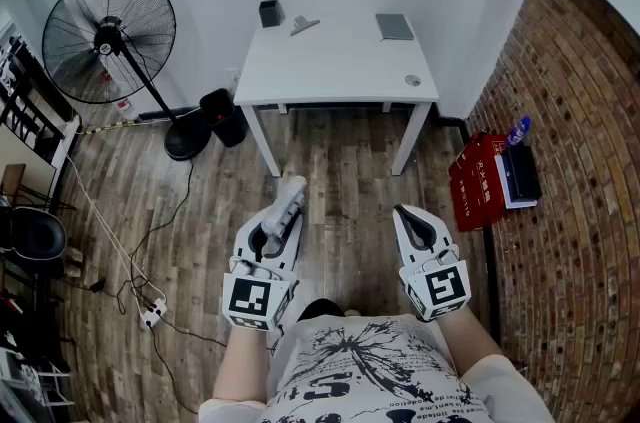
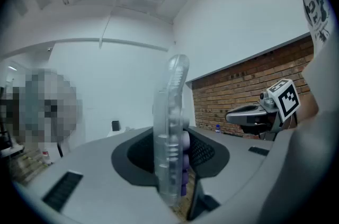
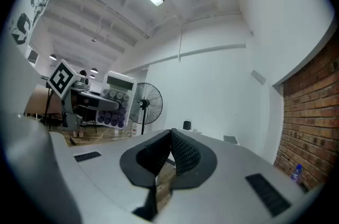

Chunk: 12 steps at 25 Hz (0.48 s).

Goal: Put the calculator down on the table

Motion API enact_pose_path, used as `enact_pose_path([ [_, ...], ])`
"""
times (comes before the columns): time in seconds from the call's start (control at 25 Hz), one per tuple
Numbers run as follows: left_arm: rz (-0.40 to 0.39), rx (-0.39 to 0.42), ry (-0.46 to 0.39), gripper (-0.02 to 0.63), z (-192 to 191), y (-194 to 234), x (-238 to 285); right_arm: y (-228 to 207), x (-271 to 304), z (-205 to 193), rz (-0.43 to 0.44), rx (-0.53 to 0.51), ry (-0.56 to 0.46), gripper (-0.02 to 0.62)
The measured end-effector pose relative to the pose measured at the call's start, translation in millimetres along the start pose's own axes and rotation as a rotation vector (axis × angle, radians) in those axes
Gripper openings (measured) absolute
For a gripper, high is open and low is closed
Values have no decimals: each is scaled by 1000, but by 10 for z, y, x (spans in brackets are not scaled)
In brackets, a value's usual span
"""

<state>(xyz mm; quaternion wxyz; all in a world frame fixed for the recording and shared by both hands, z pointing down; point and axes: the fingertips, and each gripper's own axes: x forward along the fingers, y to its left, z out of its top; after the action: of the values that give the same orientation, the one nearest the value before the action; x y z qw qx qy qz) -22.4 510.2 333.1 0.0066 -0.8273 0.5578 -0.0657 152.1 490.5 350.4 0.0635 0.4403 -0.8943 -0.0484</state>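
Standing edge-on, the calculator (image 1: 287, 197) is held between the half-parted jaws of the left hand-held gripper (image 1: 281, 219), keys faced toward the right hand-held gripper (image 1: 406, 213), which is closed on nothing. The calculator's long axis is run forward past the jaw tips, toward the bench (image 1: 330, 76). Bench is seen well ahead across the wooden floor (image 1: 345, 173); ground must be covered first.

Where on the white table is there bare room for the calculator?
The white table is bare across its middle and front-left, bordered by the black cup and small grey tool at the back-left, the grey flat pad at the back-right and a small round disc near the front-right corner. Only the back edge is crowded.
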Motion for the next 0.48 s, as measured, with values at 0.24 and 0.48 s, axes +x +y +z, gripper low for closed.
enact_pose_path([
  [0.24, -3, 9, 3, 144, 11, -52, 64, -85, -12, -35, -8, 11, -1, 12],
  [0.48, 1, 17, 5, 144, 22, -80, 197, -233, 44, -75, -18, 30, -4, 12],
])
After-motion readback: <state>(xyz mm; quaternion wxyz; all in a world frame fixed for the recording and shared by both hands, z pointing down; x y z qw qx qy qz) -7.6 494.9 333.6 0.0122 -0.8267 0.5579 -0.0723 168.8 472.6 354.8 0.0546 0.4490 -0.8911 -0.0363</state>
